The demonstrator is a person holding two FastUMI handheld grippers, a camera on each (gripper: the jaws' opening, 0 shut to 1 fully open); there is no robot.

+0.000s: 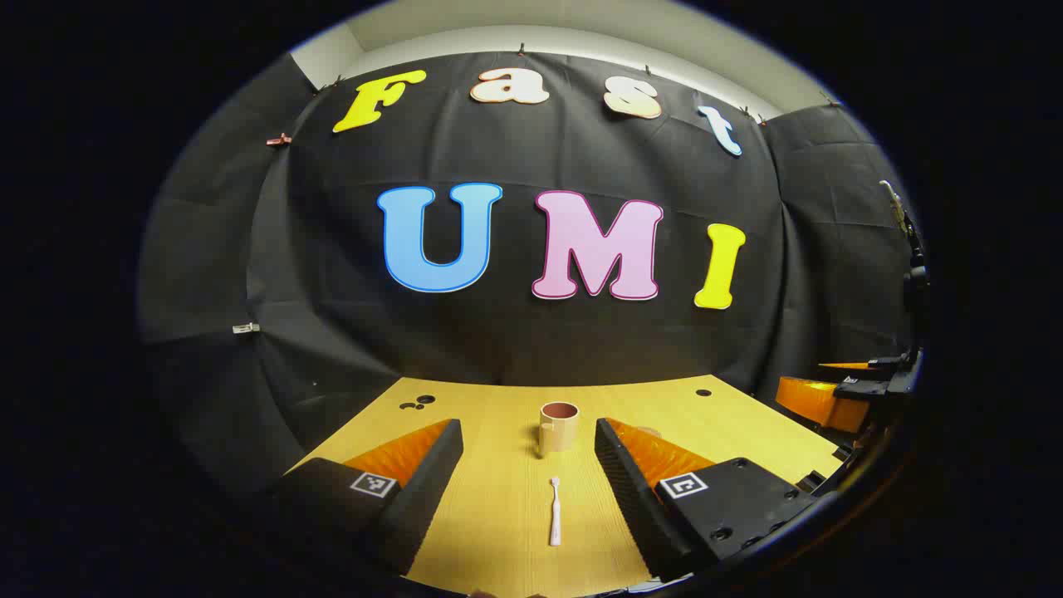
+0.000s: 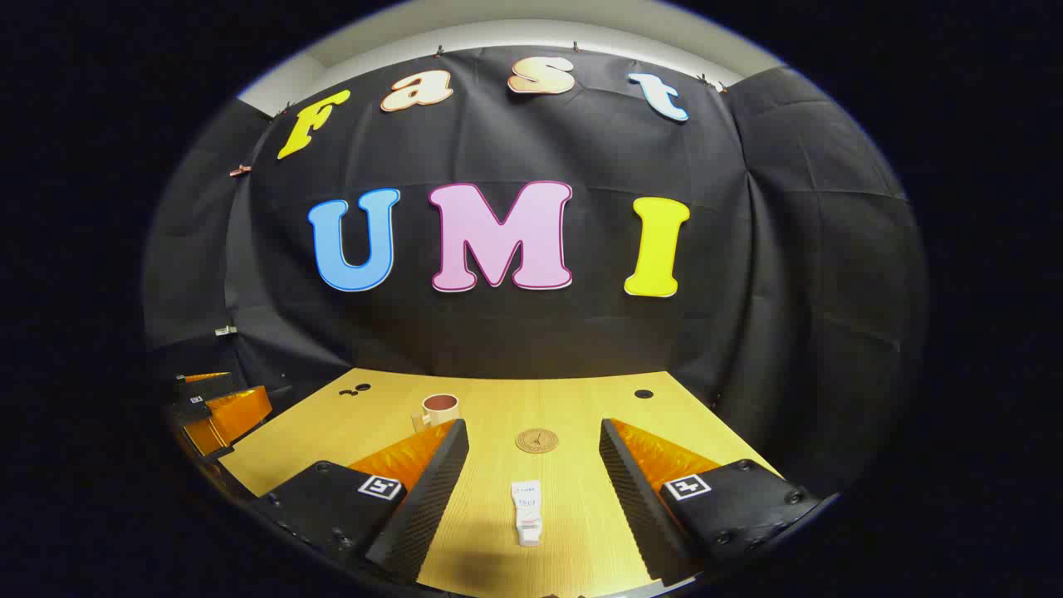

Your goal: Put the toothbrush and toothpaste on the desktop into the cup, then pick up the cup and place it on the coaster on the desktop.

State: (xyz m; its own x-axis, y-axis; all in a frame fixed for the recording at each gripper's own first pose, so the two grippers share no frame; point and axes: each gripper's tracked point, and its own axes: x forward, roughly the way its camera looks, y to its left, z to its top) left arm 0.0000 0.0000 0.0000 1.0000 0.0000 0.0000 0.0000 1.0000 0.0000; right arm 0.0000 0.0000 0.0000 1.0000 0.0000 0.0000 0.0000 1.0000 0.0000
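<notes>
You are at the start. Both grippers, left [image 1: 526, 465] and right [image 2: 531, 465], have fingers spread wide. Grab the toothbrush [image 1: 555, 513]; the cup [image 1: 558, 425] sits at 12 o'clock.

In the left gripper view we see a toothbrush [image 1: 555, 512] lying on the desktop [image 1: 498, 498], with the cup [image 1: 558, 426] standing behind it. In the right gripper view, the toothpaste [image 2: 526, 512] lies before the coaster [image 2: 536, 440]; the cup [image 2: 438, 409] stands left of the coaster.
</notes>
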